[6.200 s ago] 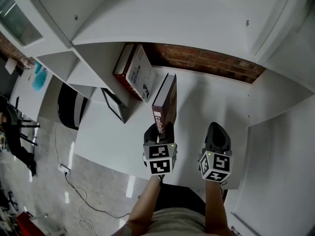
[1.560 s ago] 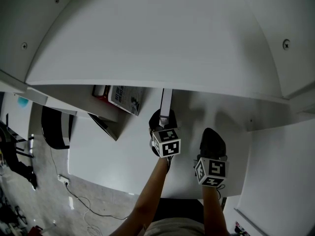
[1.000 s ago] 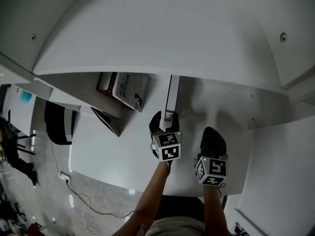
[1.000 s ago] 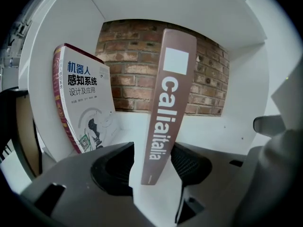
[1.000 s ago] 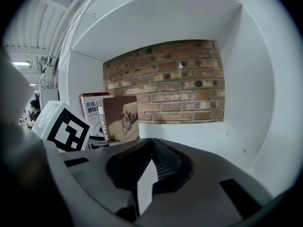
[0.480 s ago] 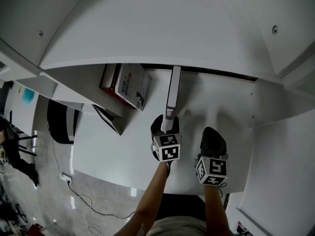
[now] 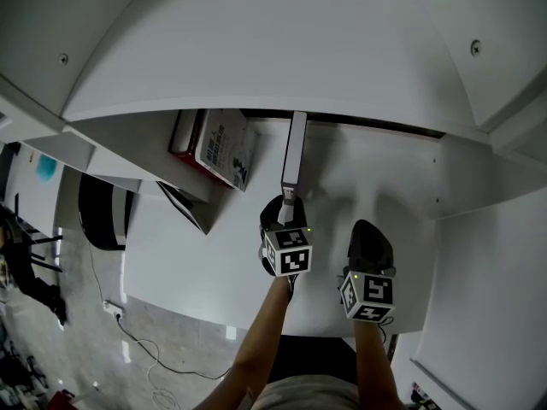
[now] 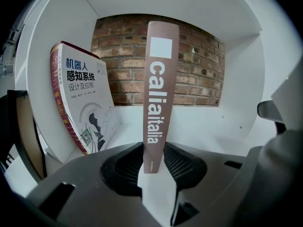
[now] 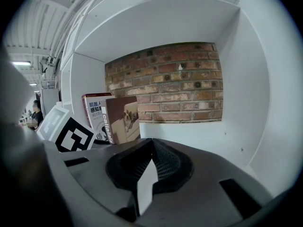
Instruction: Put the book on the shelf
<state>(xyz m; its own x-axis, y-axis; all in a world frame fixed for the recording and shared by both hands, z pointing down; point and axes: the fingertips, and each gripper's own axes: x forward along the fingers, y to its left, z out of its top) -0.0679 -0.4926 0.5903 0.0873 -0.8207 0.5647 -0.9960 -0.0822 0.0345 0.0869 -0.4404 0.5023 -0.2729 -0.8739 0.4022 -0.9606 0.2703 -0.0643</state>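
The brown book [image 7: 293,148] stands upright on its edge on the white shelf board [image 7: 376,178], spine toward me. In the left gripper view its spine [image 8: 158,93] rises between the jaws. My left gripper [image 7: 287,205] is closing on the spine's lower end [image 8: 154,148], and both pads lie against its sides. My right gripper [image 7: 372,229] rests to the right on the same board, shut and holding nothing [image 9: 151,148]. From there the book's cover [image 9: 122,119] shows at the left.
A white robotics book [image 7: 224,148] leans at the compartment's left wall [image 8: 83,98], just left of the brown one. A dark picture frame [image 7: 190,207] stands outside that wall. Red brick [image 8: 199,74] closes the back. A white divider [image 7: 479,212] bounds the right side.
The left jaws have drawn in from wide open onto the book's spine. The book and both hands stay at nearly the same place on the shelf board.
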